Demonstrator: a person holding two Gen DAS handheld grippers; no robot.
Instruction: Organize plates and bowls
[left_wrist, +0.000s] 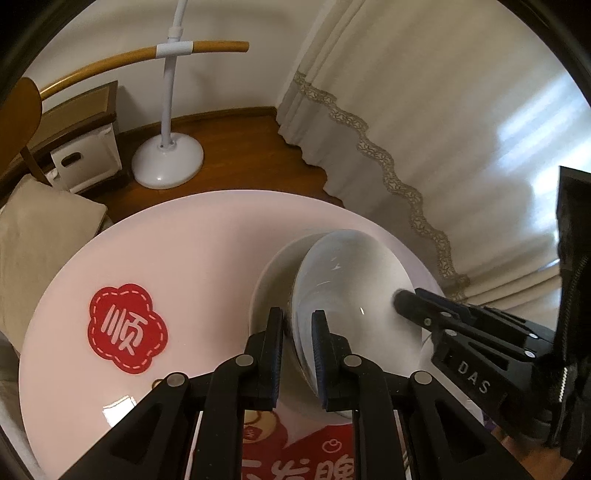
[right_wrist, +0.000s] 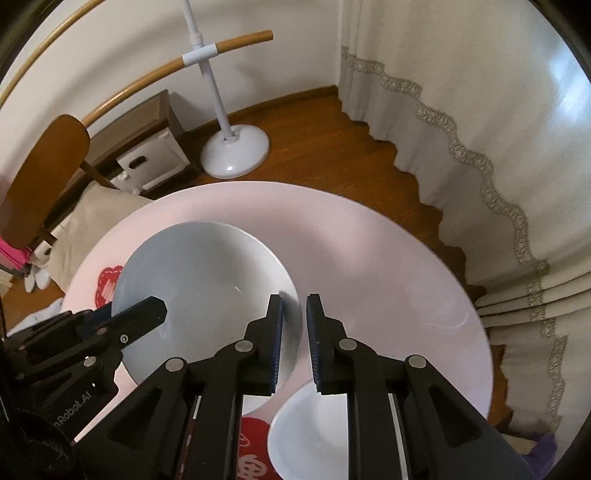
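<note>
A white bowl (left_wrist: 354, 280) (right_wrist: 199, 280) is held above the round pinkish-white table (left_wrist: 177, 251) (right_wrist: 388, 258), tilted. My left gripper (left_wrist: 298, 328) is shut on its near rim; it shows in the right wrist view (right_wrist: 147, 314) at the bowl's left rim. My right gripper (right_wrist: 294, 325) is shut on the bowl's right rim, one finger inside, one outside; it shows in the left wrist view (left_wrist: 406, 301) on the bowl's far side. A second white dish (right_wrist: 306, 435) lies on the table below my right gripper; a white dish (left_wrist: 269, 280) also sits under the bowl.
A red flower sticker (left_wrist: 127, 334) and red printed sheet (left_wrist: 306, 458) lie on the table. Beyond the table stand a white lamp base (left_wrist: 168, 160), a chair (right_wrist: 48, 166), a white box (right_wrist: 151, 162) and beige curtains (left_wrist: 424, 129).
</note>
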